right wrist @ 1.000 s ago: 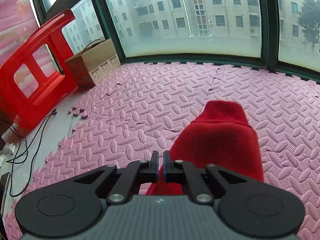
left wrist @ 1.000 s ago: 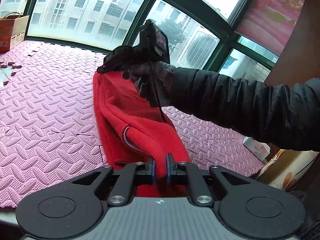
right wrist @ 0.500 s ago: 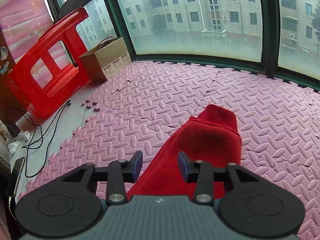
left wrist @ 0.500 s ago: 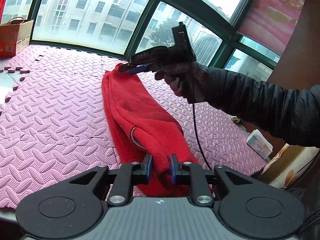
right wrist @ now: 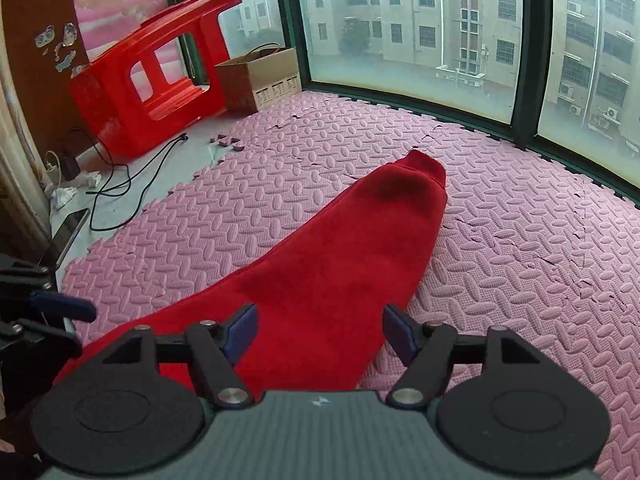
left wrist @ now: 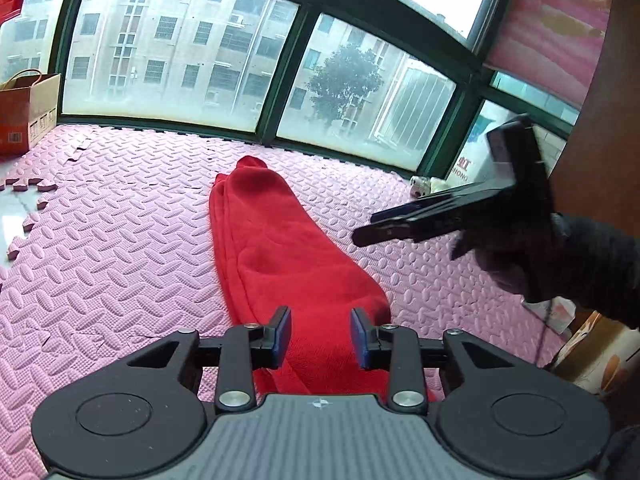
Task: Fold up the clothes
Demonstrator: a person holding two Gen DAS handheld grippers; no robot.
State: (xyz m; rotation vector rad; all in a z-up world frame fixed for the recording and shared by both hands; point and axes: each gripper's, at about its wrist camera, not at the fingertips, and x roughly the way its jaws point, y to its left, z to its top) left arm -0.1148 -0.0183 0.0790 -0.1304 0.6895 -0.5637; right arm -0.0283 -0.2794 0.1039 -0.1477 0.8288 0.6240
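Two tools hang spread and empty over the long red fleece garment (left wrist: 280, 256) on the pink foam floor mat (left wrist: 100, 240). Its long axis runs from the left tool (left wrist: 320, 338) to the far window; the right tool (right wrist: 320, 334) sits over the near end too, so either could likely take it.

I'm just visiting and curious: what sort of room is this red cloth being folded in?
Probably a glazed balcony or sunroom in an upper-floor flat. Pink foam mats cover the floor under the red garment, tall windows look onto apartment blocks, and a red plastic stool and a cardboard box sit aside.
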